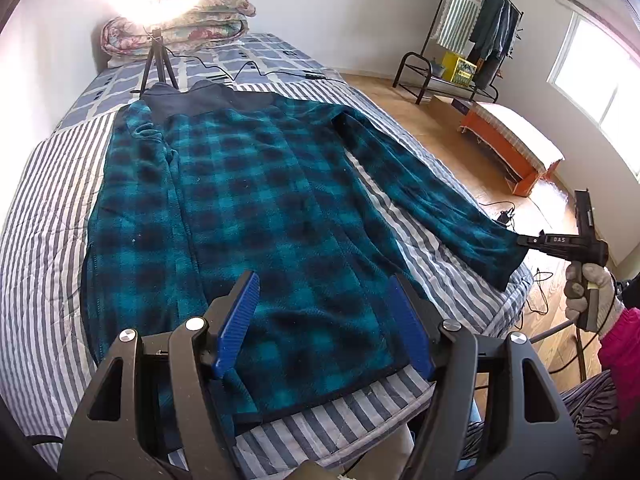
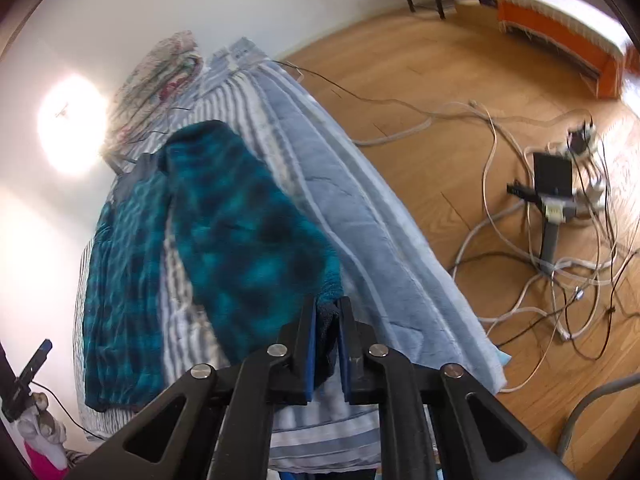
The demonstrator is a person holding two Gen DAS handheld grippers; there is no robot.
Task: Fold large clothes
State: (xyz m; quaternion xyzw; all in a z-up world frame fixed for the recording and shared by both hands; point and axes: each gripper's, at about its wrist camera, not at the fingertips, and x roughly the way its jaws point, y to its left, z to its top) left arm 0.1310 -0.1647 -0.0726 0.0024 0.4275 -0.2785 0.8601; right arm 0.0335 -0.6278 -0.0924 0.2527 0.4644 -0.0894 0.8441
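On the striped bed, right gripper pinches the plaid jacket's sleeve cuff; left gripper gapes.

White walls all round, and a wooden floor glowing warm on the right. The bed fills the middle under a striped grey-and-white cover, with a folded floral quilt up at its head. A lamp on a black tripod blazes there. Over by the far wall, a black clothes rack with hanging garments; near it an orange bench. Daylight pours through the window. Cables sprawl across the floor.
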